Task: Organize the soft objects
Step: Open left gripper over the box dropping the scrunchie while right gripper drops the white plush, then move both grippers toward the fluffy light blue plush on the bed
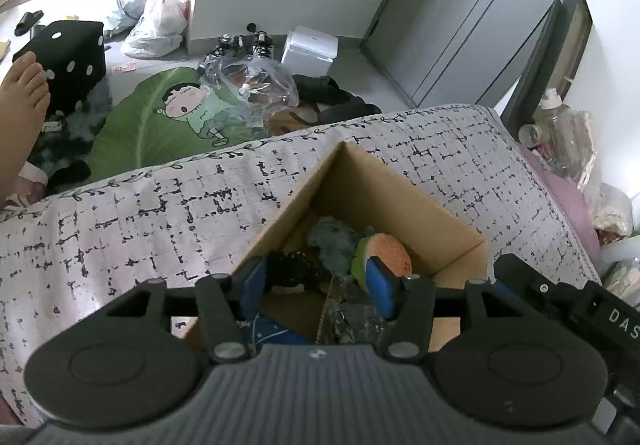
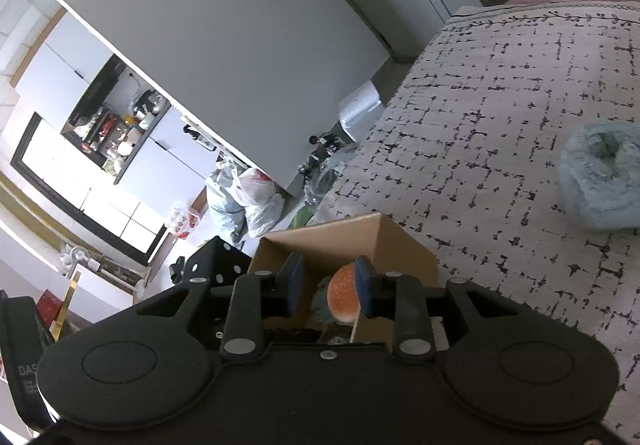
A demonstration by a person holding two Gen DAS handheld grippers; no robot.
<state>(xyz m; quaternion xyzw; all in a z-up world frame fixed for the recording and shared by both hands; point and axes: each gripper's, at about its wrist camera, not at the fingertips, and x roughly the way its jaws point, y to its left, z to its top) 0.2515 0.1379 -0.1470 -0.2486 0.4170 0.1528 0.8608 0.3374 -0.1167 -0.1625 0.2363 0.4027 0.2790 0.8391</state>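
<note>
An open cardboard box (image 1: 384,197) stands on the bed's white cover with black crosshatch (image 1: 140,225). Inside lie a watermelon-slice plush (image 1: 384,257), a blue-grey fluffy piece (image 1: 332,241), a black fuzzy item (image 1: 292,269) and a dark blue starred cloth (image 1: 276,329). My left gripper (image 1: 316,285) hangs over the box, open; the black item sits between its pads without being pressed. My right gripper (image 2: 329,285) is over the same box (image 2: 344,237), open, with the watermelon plush (image 2: 344,297) below beside its right pad. A blue-grey fluffy pad (image 2: 600,185) lies on the cover to the right.
Beyond the bed edge the floor holds a green leaf mat with a cartoon figure (image 1: 160,125), a black dice cushion (image 1: 72,57), plastic bags (image 1: 160,21) and a white box (image 1: 308,45). A person's bare foot (image 1: 24,93) is at the left. Bottles and bags crowd the right side (image 1: 568,137).
</note>
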